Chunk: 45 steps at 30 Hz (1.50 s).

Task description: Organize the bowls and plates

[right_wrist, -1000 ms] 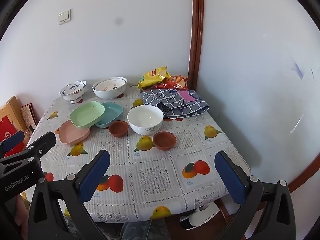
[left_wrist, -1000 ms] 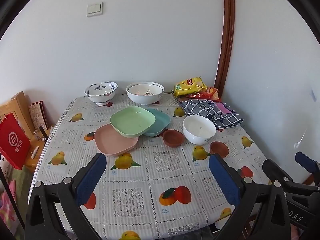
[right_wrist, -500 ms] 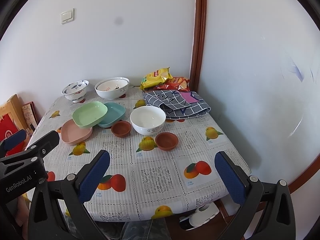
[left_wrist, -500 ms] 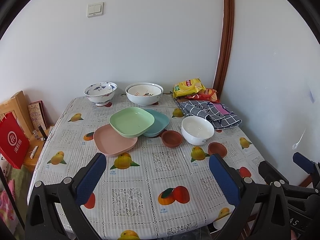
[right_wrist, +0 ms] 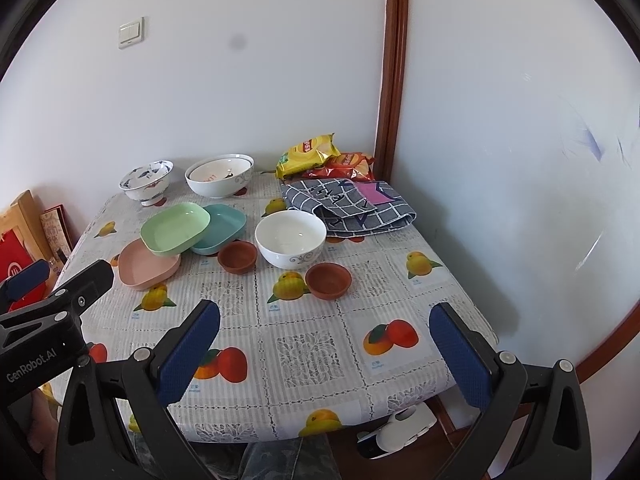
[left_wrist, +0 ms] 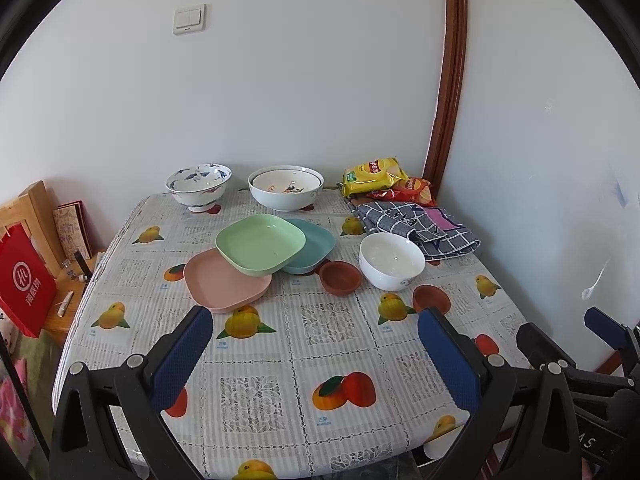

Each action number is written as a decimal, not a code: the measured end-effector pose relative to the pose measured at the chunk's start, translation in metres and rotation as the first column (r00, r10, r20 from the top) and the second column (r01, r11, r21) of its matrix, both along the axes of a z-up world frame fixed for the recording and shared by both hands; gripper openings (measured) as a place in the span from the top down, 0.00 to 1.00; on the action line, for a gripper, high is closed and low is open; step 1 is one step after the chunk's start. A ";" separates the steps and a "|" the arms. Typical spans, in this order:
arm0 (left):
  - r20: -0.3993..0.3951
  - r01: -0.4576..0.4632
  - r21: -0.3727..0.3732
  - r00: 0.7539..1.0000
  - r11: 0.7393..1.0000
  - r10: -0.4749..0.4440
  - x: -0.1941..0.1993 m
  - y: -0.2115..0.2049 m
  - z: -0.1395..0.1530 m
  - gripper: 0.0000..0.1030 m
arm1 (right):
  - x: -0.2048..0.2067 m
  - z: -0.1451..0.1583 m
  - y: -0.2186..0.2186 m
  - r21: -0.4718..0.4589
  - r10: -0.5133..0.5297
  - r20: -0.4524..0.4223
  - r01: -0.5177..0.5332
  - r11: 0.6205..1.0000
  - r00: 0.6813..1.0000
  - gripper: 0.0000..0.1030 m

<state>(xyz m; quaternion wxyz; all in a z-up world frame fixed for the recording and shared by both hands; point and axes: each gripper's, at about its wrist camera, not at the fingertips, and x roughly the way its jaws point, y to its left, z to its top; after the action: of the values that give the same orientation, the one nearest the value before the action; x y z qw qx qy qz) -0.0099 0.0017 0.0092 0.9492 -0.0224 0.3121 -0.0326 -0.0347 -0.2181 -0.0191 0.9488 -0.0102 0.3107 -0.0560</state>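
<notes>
Both grippers, left [left_wrist: 316,344] and right [right_wrist: 326,338], hang spread and empty before the table [left_wrist: 280,360], plates [left_wrist: 260,244] and bowls [left_wrist: 391,260].

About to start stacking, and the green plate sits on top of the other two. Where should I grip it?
Take the green plate by its raised near rim, coming in from the table's front edge with the left gripper. It rests tilted across the pink plate and teal plate, so that rim probably leaves room for a finger underneath.
</notes>
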 end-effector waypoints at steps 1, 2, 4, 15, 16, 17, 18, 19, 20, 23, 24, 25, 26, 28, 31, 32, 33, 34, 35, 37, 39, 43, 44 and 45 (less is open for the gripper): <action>-0.002 0.001 -0.001 1.000 1.000 -0.001 0.000 0.000 -0.001 0.00 | 0.000 -0.001 -0.001 0.000 -0.001 -0.001 0.001 1.000 1.000 0.00; -0.004 0.002 0.000 1.000 1.000 -0.002 0.001 -0.001 -0.001 0.00 | 0.000 -0.001 -0.001 0.001 -0.002 -0.002 0.002 1.000 1.000 0.00; -0.003 0.001 0.001 1.000 1.000 -0.001 0.001 -0.002 -0.002 0.00 | 0.000 -0.001 -0.002 0.003 -0.004 -0.002 0.004 1.000 1.000 0.00; -0.008 0.001 0.002 1.000 1.000 -0.001 0.001 -0.003 -0.003 0.00 | 0.000 0.000 -0.004 0.004 -0.006 -0.001 0.006 1.000 1.000 0.00; -0.007 0.000 0.001 1.000 1.000 0.000 0.001 -0.002 -0.003 0.00 | 0.000 0.000 -0.003 0.006 -0.008 -0.001 0.008 1.000 1.000 0.00; -0.008 0.001 0.001 1.000 1.000 -0.001 0.001 -0.002 -0.003 0.00 | 0.000 0.000 -0.003 0.005 -0.006 -0.002 0.006 1.000 1.000 0.00; -0.008 0.002 0.001 1.000 1.000 -0.002 0.001 -0.002 -0.003 0.00 | 0.000 0.000 -0.003 0.006 -0.006 -0.002 0.006 1.000 1.000 0.00; -0.007 0.001 0.001 1.000 1.000 -0.001 0.001 -0.002 -0.003 0.00 | 0.000 0.000 -0.003 0.004 -0.007 -0.001 0.007 1.000 1.000 0.00; -0.008 0.000 0.001 1.000 1.000 0.000 0.001 -0.002 -0.003 0.00 | 0.000 0.000 -0.003 0.005 -0.008 -0.001 0.008 1.000 1.000 0.00; -0.009 0.001 0.000 1.000 1.000 -0.001 0.001 -0.001 -0.004 0.00 | 0.000 0.000 -0.003 0.004 -0.005 -0.004 0.005 1.000 1.000 0.00; -0.009 0.001 0.001 1.000 1.000 -0.001 0.001 -0.001 -0.004 0.00 | 0.000 -0.001 -0.003 0.003 -0.006 -0.004 0.006 1.000 1.000 0.00; -0.009 0.003 -0.001 1.000 1.000 -0.003 0.001 0.000 -0.004 0.00 | 0.000 0.000 -0.003 0.004 -0.006 -0.004 0.006 1.000 1.000 0.00; -0.009 0.002 -0.002 1.000 1.000 -0.002 0.001 0.000 -0.004 0.00 | 0.000 -0.001 -0.003 0.005 -0.005 -0.003 0.005 1.000 1.000 0.00; -0.009 0.001 -0.001 1.000 1.000 -0.001 0.001 -0.001 -0.004 0.00 | 0.000 -0.001 -0.003 0.004 -0.006 -0.003 0.006 1.000 1.000 0.00; -0.012 0.001 -0.001 1.000 1.000 -0.001 0.001 -0.001 -0.005 0.00 | 0.000 -0.001 -0.003 0.001 -0.005 -0.005 0.005 1.000 1.000 0.00; -0.014 0.002 0.000 1.000 1.000 -0.002 0.001 0.000 -0.005 0.00 | 0.001 -0.001 -0.002 -0.001 -0.005 -0.005 0.005 1.000 1.000 0.00; -0.014 0.002 0.000 1.000 1.000 -0.002 0.001 0.000 -0.005 0.00 | 0.001 0.000 -0.003 -0.001 -0.004 -0.005 0.004 1.000 1.000 0.00; -0.014 -0.001 0.001 1.000 1.000 0.001 0.002 0.000 -0.006 0.00 | 0.001 0.000 -0.002 -0.001 -0.004 -0.006 0.004 1.000 1.000 0.00; -0.015 -0.002 0.000 1.000 1.000 0.002 0.003 0.001 -0.005 0.00 | 0.002 0.000 -0.001 -0.003 -0.004 -0.008 0.004 1.000 1.000 0.00; -0.018 -0.002 0.000 1.000 1.000 0.002 0.005 0.003 -0.006 0.00 | 0.003 0.001 0.000 -0.006 -0.002 -0.009 0.002 1.000 1.000 0.00; -0.016 -0.007 0.008 1.000 1.000 0.007 0.006 0.005 -0.006 0.00 | 0.005 0.001 0.001 -0.009 0.000 -0.011 0.000 1.000 1.000 0.00; -0.027 -0.006 0.004 1.000 1.000 0.006 0.011 0.008 -0.008 0.00 | 0.010 0.003 0.001 0.000 0.001 -0.013 -0.001 1.000 1.000 0.00; -0.030 -0.003 0.002 1.000 1.000 0.003 0.013 0.008 -0.009 0.00 | 0.012 0.002 0.001 0.004 0.002 -0.015 -0.002 1.000 1.000 0.00; -0.032 0.000 0.002 0.999 1.000 0.000 0.015 0.008 -0.009 0.00 | 0.014 0.002 0.002 0.006 0.004 -0.019 -0.004 1.000 1.000 0.00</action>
<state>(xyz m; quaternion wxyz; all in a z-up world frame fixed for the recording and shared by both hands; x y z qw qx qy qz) 0.0050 0.0092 0.0001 0.9441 -0.0218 0.3273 -0.0320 -0.0211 -0.2162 -0.0172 0.9460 -0.0086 0.3197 -0.0533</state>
